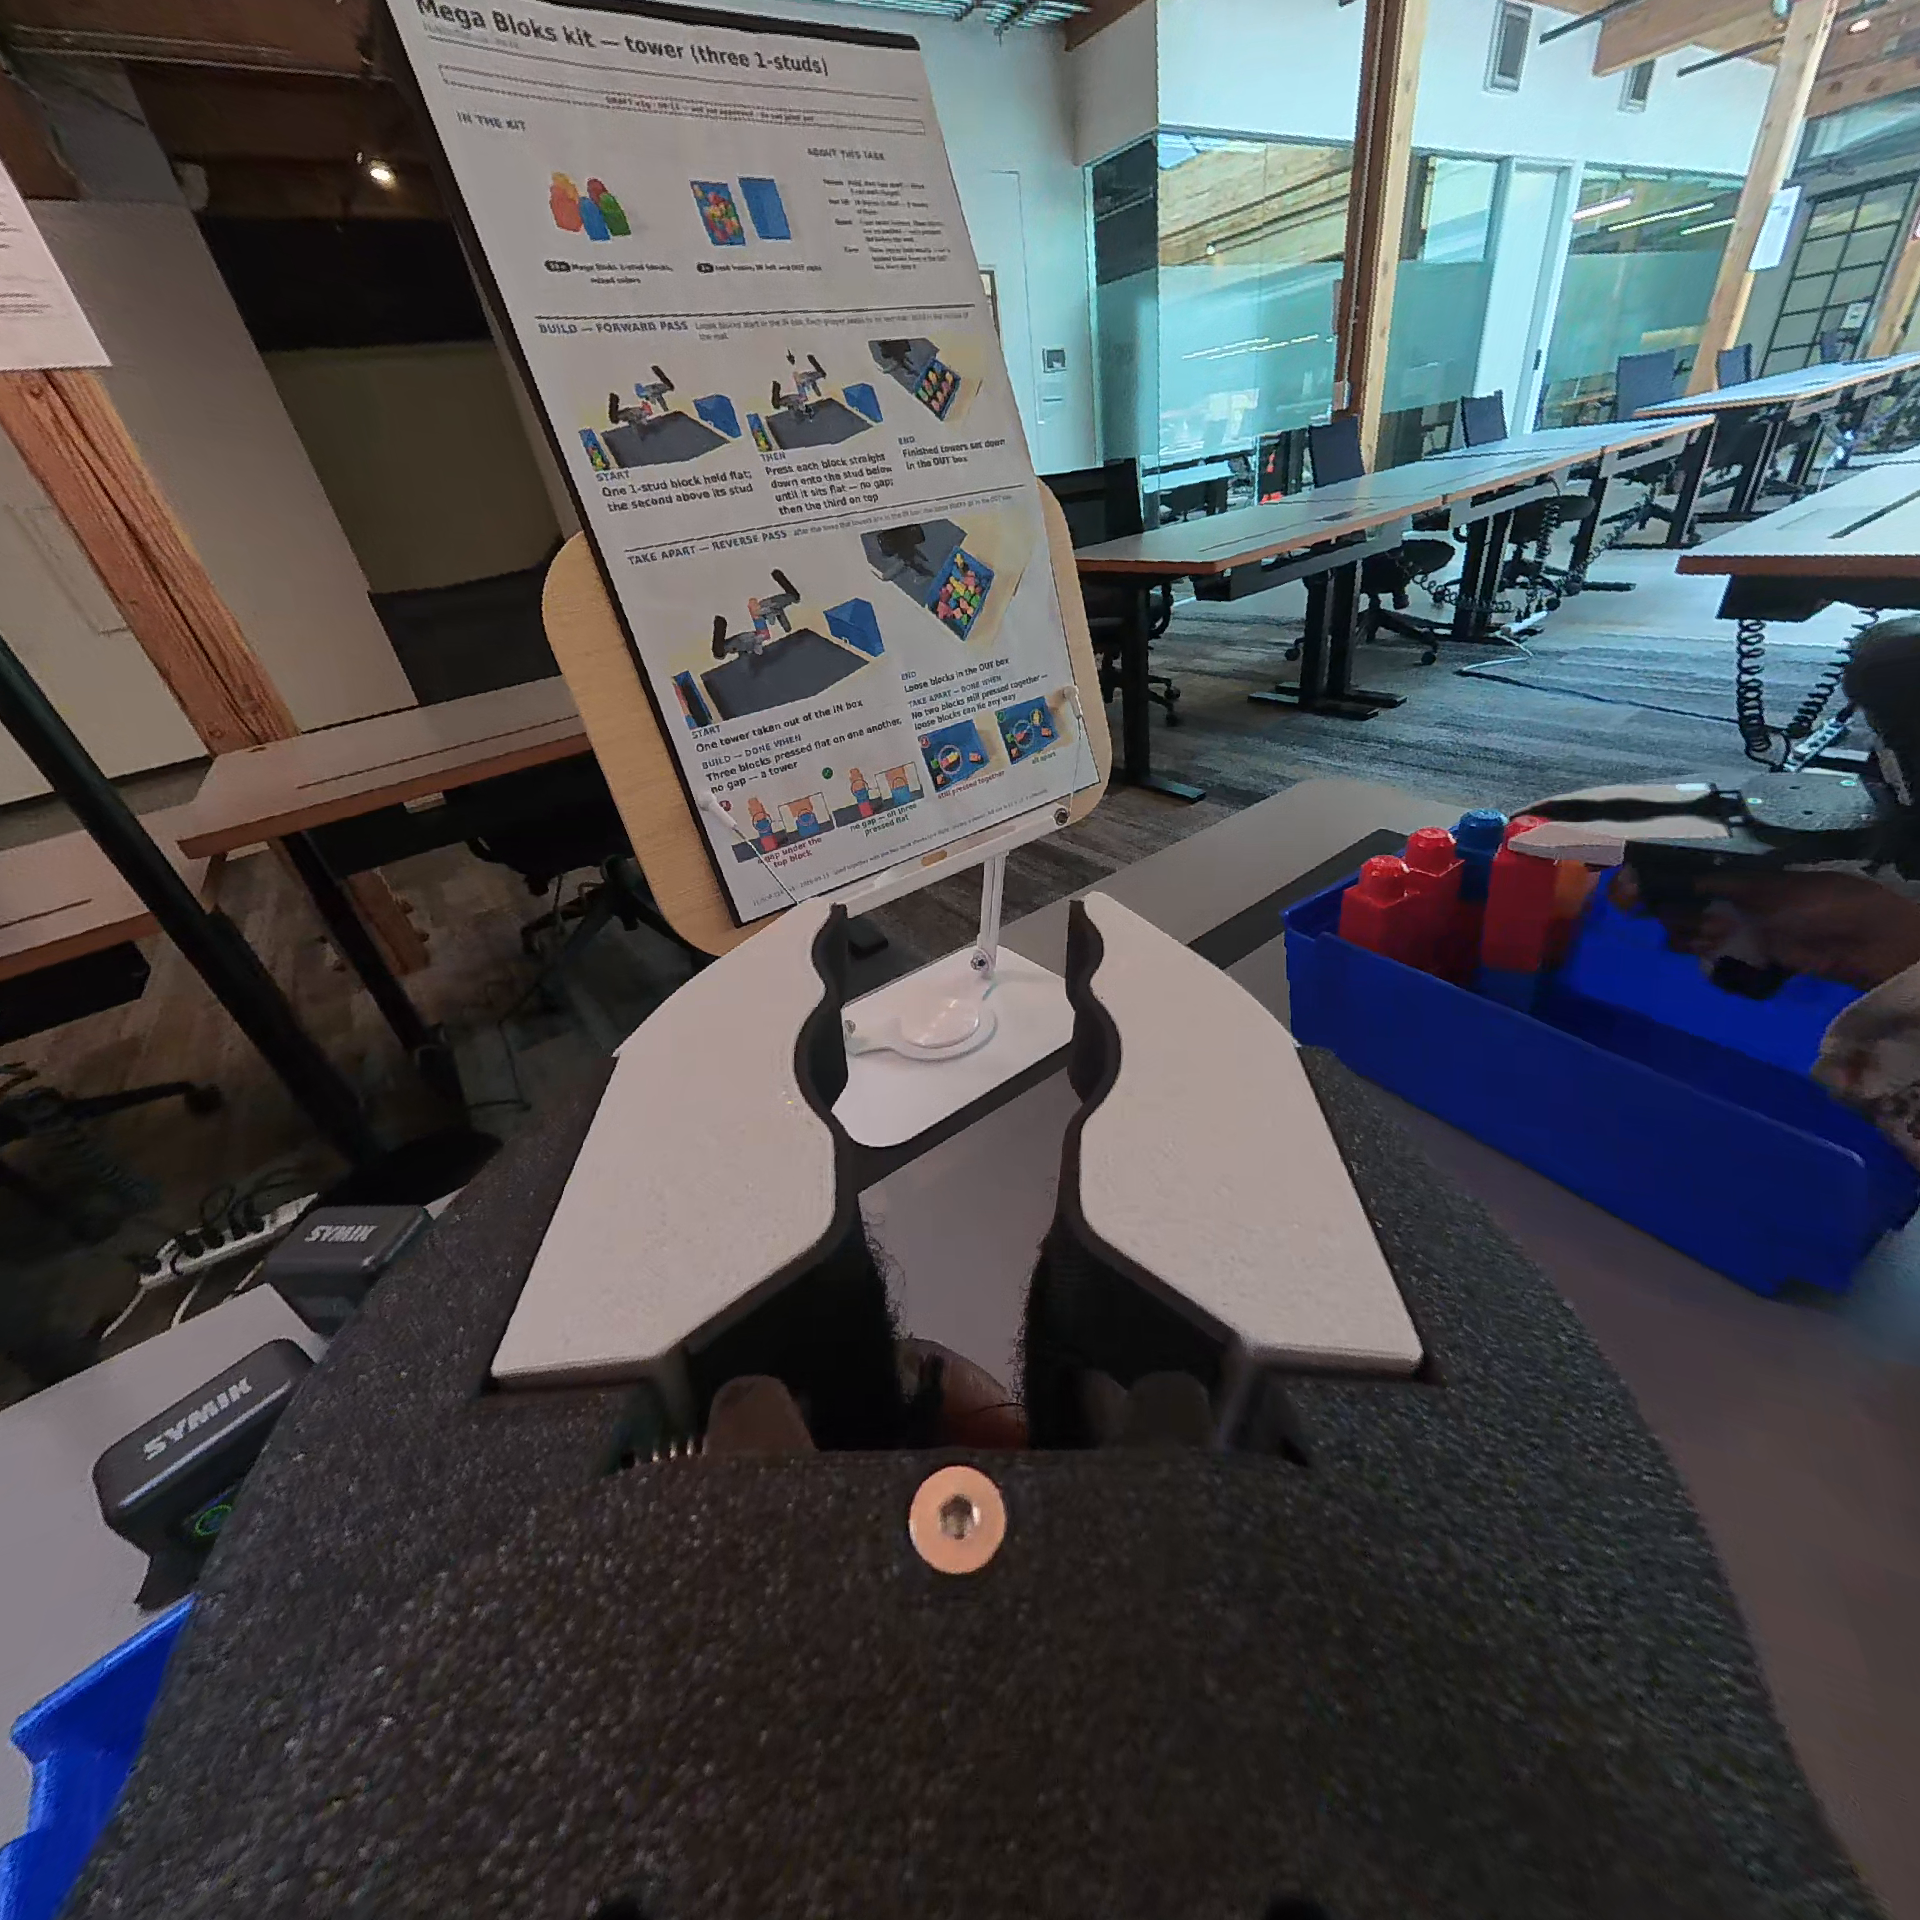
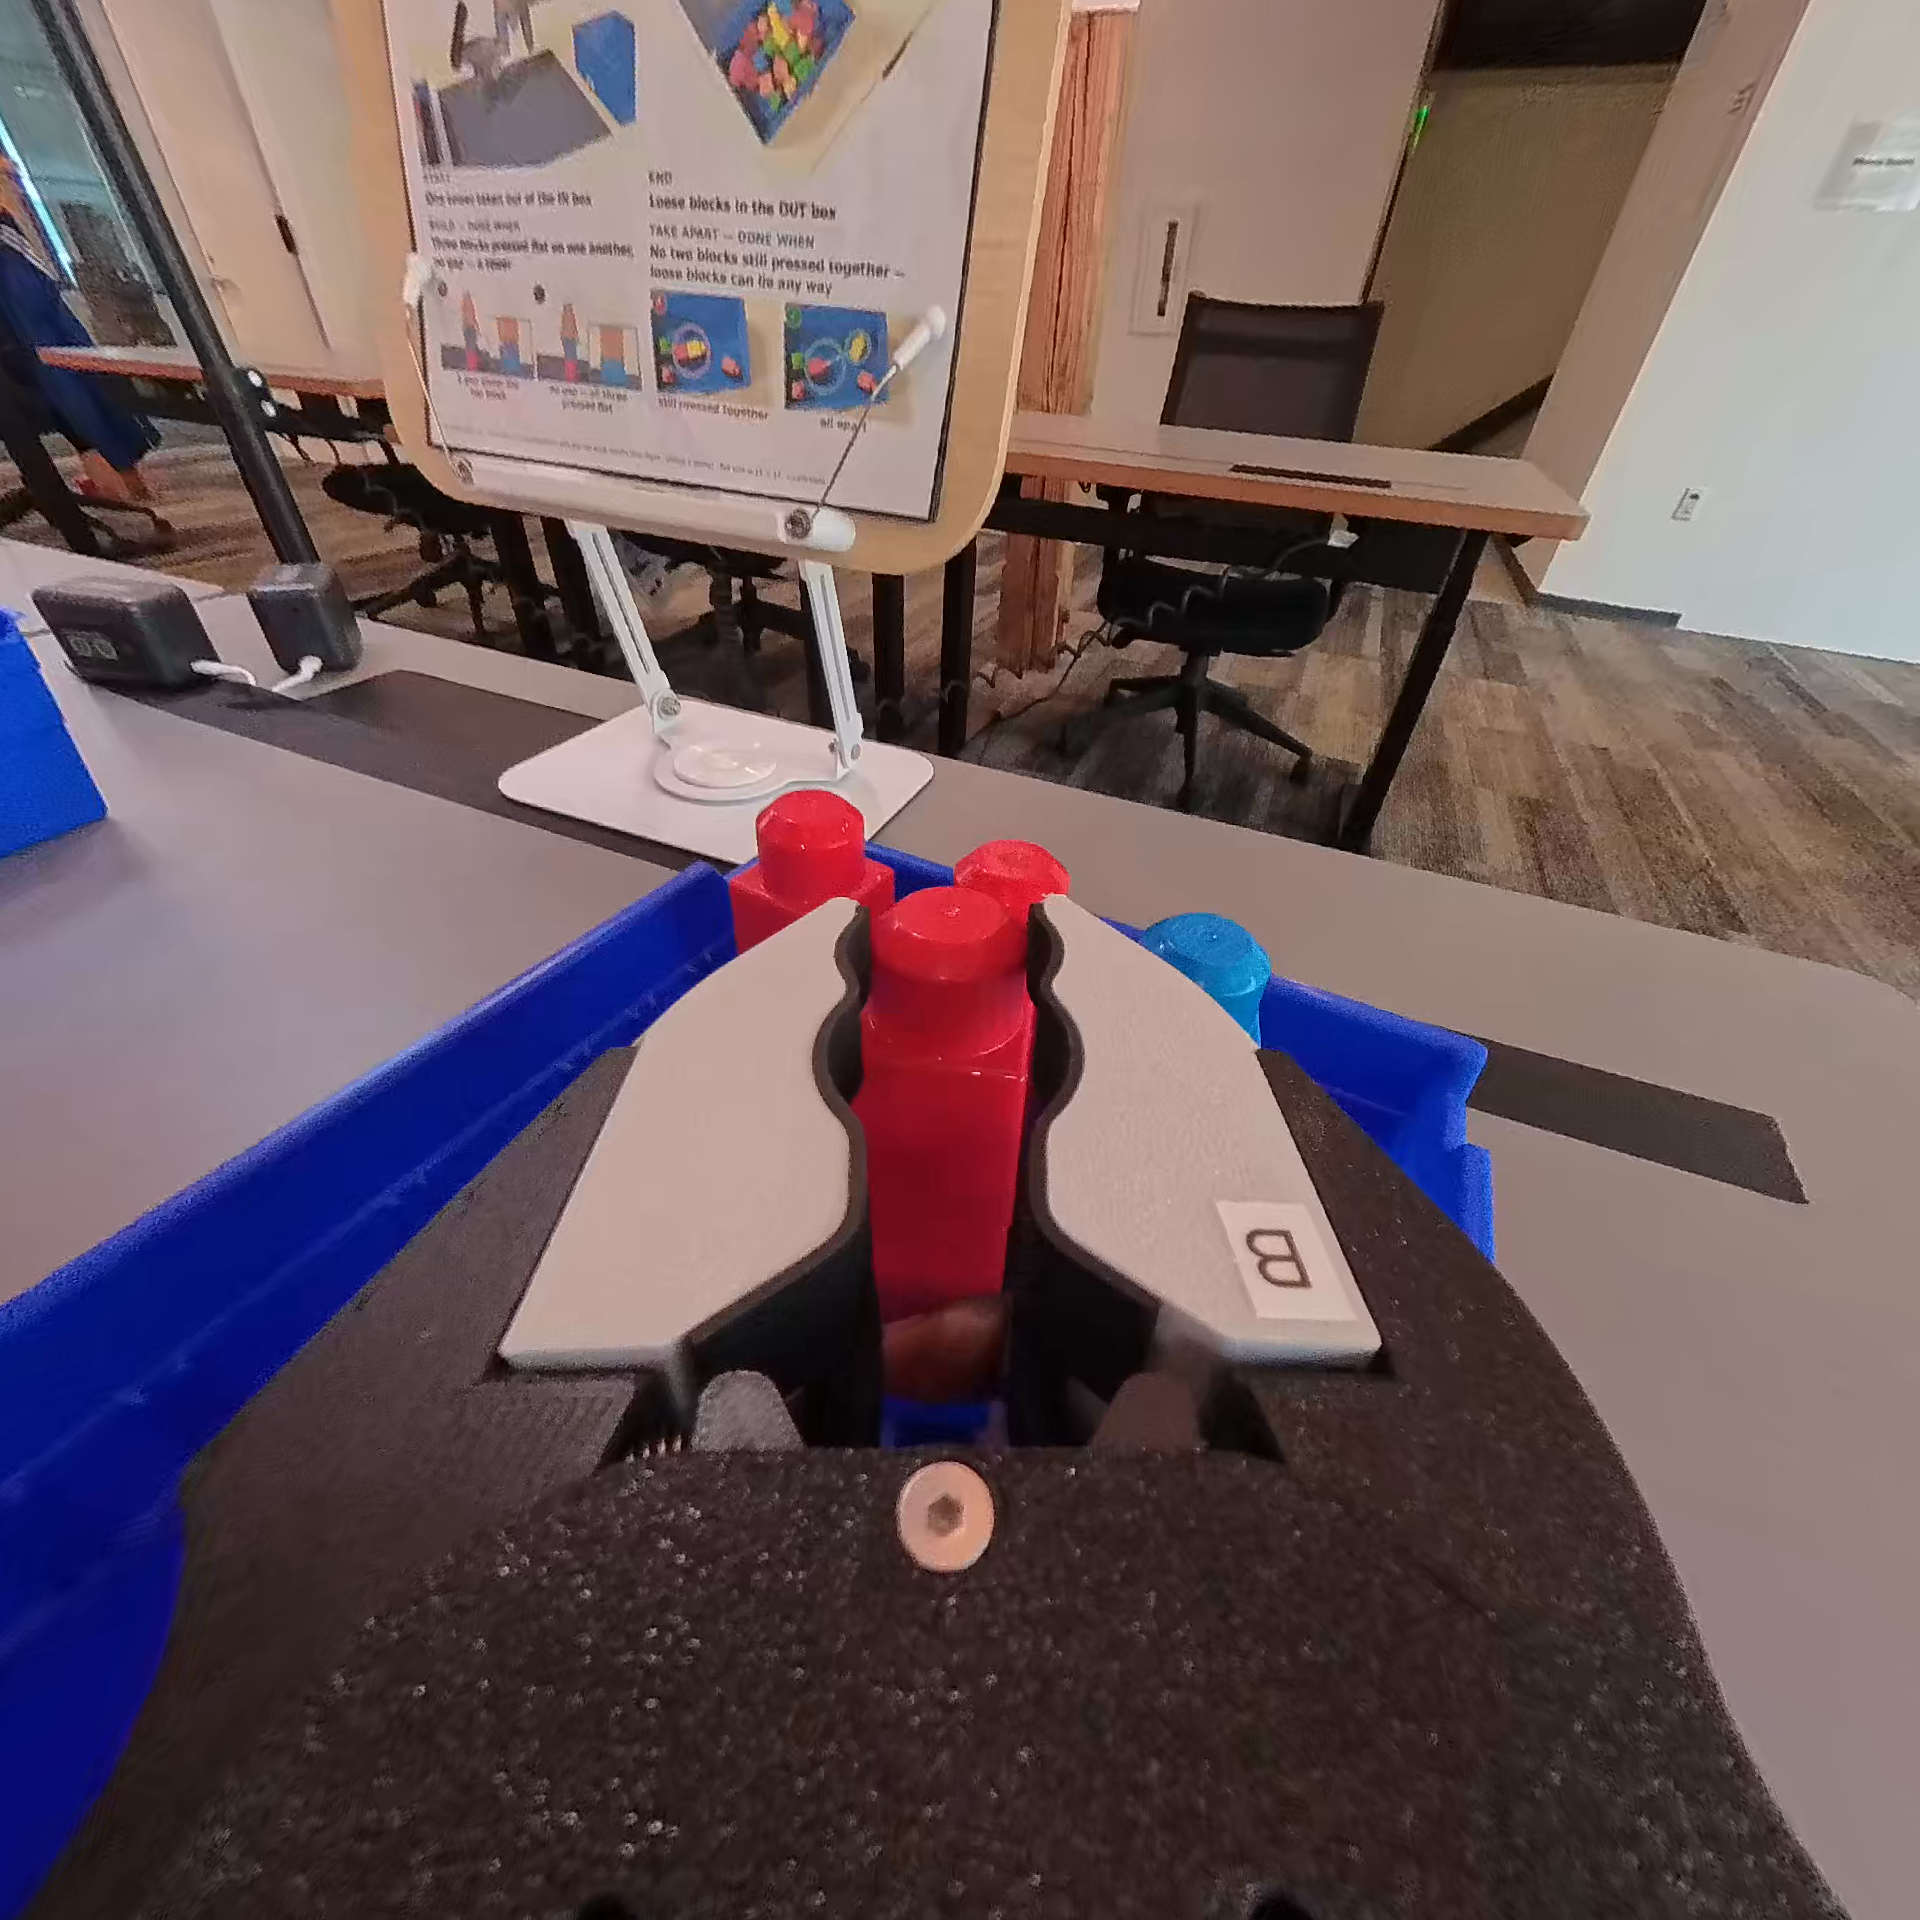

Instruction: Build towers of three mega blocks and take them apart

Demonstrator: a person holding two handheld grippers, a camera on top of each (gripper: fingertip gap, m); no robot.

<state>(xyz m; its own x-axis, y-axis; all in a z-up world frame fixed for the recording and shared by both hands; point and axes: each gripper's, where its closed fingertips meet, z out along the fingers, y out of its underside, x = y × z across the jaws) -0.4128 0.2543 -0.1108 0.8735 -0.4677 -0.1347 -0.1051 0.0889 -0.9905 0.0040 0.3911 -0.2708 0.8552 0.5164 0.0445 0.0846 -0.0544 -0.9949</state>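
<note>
My right gripper point(image 2: 945, 925) is shut on an upright red block tower point(image 2: 945, 1122) inside a blue bin point(image 2: 416, 1122). Two more red-topped towers point(image 2: 810, 862) and a blue-topped one point(image 2: 1210, 966) stand in the bin just beyond it. In the left wrist view the same bin point(image 1: 1558, 1122) sits at the right with red and blue towers point(image 1: 1434, 894), and the right gripper point(image 1: 1662, 831) is over them. My left gripper point(image 1: 956, 935) is open and empty, held above the grey table facing the instruction board point(image 1: 748, 468).
The instruction board stands on a white stand base point(image 2: 603, 769) at the table's far edge. A second blue bin point(image 2: 42, 748) sits at the left; its corner shows in the left wrist view point(image 1: 73, 1766). Black charger boxes point(image 1: 197, 1455) lie at the left. Desks and chairs stand beyond.
</note>
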